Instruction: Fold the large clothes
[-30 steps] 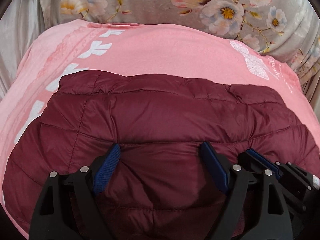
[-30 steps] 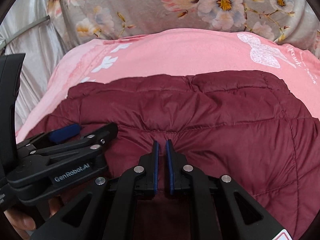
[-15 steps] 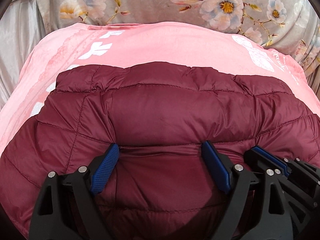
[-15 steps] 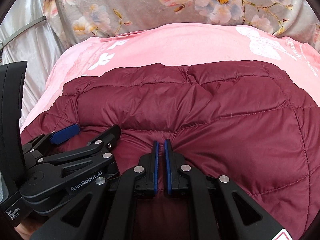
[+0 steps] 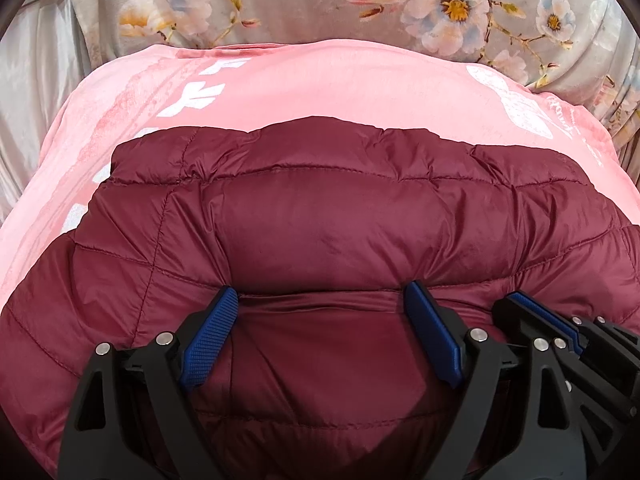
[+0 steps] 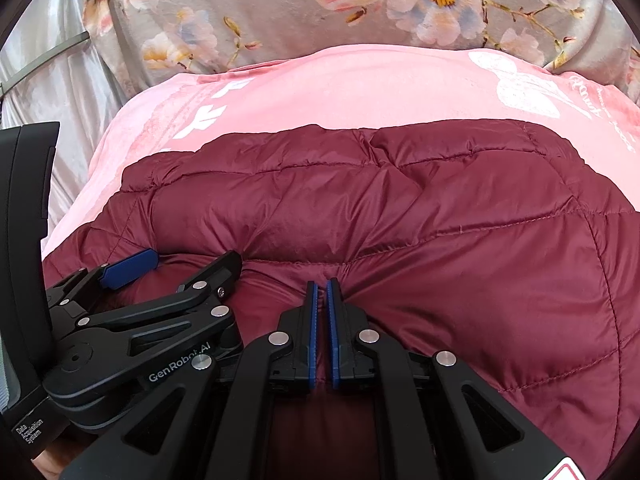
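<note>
A dark red quilted puffer jacket lies on a pink sheet, and it also fills the right wrist view. My left gripper is open, its blue pads pressed down on the jacket's near part, with fabric bulging between them. It also shows at the left of the right wrist view. My right gripper is shut, with a thin pinch of jacket fabric between its pads. It shows at the right edge of the left wrist view, close beside the left gripper.
The pink sheet with white prints covers the bed. A grey floral blanket lies along the far side. Pale grey fabric hangs at the left.
The jacket's far edge shifted toward the floral blanket, then back a little, as both grippers moved. The left stays open on the fabric and the right stays shut on it.
</note>
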